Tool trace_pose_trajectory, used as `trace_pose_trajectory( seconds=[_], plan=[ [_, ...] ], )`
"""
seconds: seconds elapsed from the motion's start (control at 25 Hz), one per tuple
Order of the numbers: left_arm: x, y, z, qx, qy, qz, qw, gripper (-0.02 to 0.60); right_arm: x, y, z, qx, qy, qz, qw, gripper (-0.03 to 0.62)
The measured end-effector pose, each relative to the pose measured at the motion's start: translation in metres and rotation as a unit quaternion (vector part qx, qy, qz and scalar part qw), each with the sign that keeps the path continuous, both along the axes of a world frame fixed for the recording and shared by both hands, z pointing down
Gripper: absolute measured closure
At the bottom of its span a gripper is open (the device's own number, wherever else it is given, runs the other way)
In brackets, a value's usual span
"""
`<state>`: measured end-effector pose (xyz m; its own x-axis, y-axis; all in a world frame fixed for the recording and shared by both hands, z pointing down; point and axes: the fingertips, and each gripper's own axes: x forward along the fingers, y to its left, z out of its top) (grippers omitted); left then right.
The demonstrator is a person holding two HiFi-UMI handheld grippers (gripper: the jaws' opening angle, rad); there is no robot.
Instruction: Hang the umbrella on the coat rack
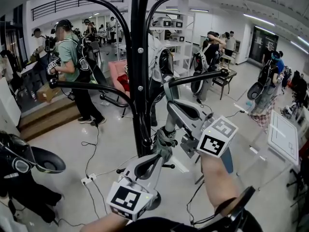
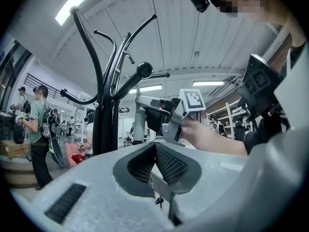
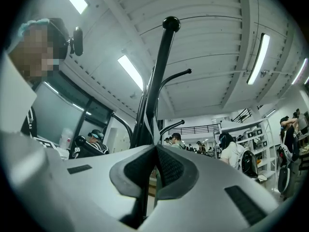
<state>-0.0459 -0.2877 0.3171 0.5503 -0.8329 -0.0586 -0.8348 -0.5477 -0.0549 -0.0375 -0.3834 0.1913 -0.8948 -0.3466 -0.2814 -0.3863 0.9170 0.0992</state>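
No words, numbers or brands are legible; the only signs are black-and-white square markers on the cube (image 1: 126, 198) of the left gripper (image 1: 163, 148) and that of the right gripper (image 1: 168, 96).

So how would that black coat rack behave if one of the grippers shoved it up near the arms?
The coat rack looks like rigid metal tubing, so it probably won't flex much. It's tall and slim with arms spreading high up, so a push there could rock or tip it; its base isn't clearly visible.
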Motion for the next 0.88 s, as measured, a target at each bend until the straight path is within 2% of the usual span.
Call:
trace_pose_trajectory(
  seconds=[0.16, 0.4, 0.88],
  plan=[
    [0.003, 0.004, -0.002, -0.004, 0.006, 0.002, 1.0, 0.572, 0.009, 0.005, -0.001, 0.007, -0.01, 0.003, 1.0, 0.583],
    [0.002, 0.002, -0.001, -0.003, 0.007, 0.003, 1.0, 0.572, 0.01, 0.004, 0.003, 0.022, 0.003, 0.014, 1.0, 0.583],
    [0.004, 0.007, -0.003, 0.001, 0.0, 0.01, 1.0, 0.572, 0.018, 0.006, 0.005, 0.017, 0.003, 0.026, 1.0, 0.583]
  ],
)
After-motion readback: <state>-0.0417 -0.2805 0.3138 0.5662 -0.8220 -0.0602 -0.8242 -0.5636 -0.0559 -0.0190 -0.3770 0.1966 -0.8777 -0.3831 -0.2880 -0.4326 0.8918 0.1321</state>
